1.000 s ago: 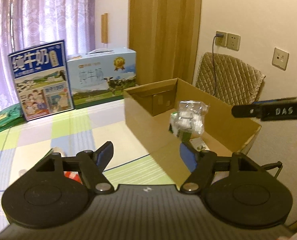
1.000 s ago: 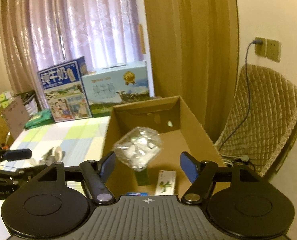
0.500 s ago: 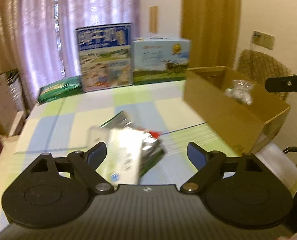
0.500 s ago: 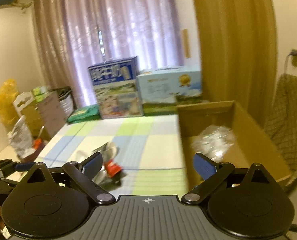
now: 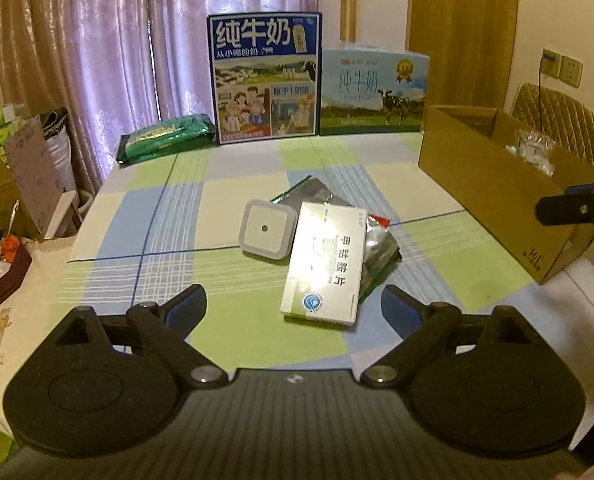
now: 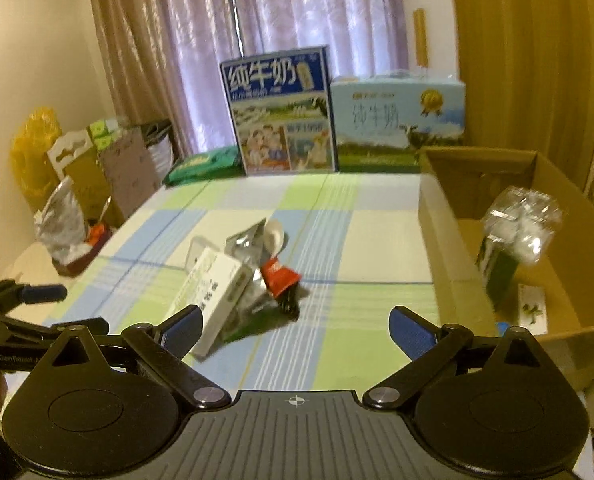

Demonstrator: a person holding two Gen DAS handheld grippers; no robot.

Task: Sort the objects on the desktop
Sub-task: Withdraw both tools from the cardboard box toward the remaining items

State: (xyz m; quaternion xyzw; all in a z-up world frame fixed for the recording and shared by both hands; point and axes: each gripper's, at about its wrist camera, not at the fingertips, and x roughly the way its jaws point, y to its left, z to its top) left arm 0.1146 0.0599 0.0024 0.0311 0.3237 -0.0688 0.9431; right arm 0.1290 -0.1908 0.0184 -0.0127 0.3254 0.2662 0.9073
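Both my grippers, left and right, gape wide, empty. Risk: white box at 12 overlaps foil packet; a sloppy pinch drags both.

At twelve o'clock, a dark blue milk carton and a pale blue milk carton are standing side by side at the far edge of the checked tablecloth, in front of the mauve curtains. A green packet is lying at about eleven o'clock, just left of the dark blue carton. A quilted chair back is showing at two o'clock below a wall socket, and cardboard clutter is sitting at nine o'clock off the table's left side.
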